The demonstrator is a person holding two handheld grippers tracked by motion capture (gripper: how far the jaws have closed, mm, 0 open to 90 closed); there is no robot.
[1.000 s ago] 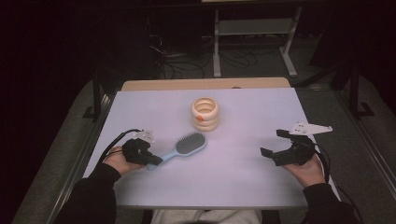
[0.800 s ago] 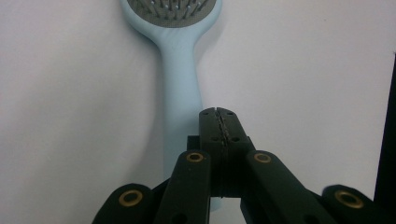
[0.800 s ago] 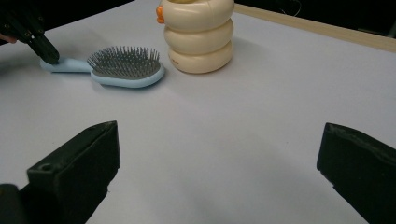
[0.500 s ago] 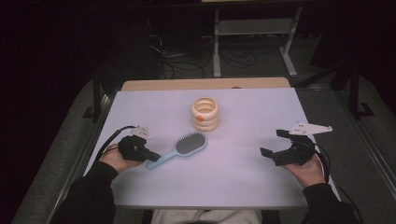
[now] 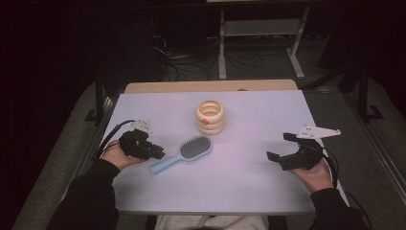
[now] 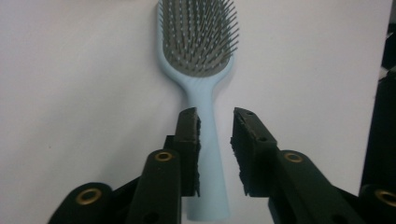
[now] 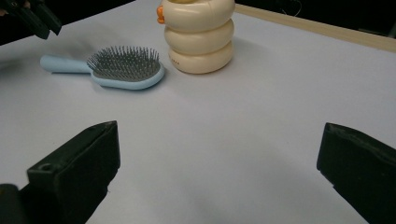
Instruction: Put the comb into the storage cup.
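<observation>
Blue hairbrush handle lies between left tongs.

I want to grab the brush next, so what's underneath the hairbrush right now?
The hairbrush lies bristles up, flat on the pale table. Nothing else shows beneath it; the patch under its back is covered. The left gripper has its fingers either side of the handle, open.

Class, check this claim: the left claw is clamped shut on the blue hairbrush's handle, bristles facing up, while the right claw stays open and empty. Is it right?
Not quite. The left claw is open: in the left gripper view its jaws stand apart over the blue hairbrush, with a gap beside the handle. The bristles face up, and the right claw is open and empty.
</observation>
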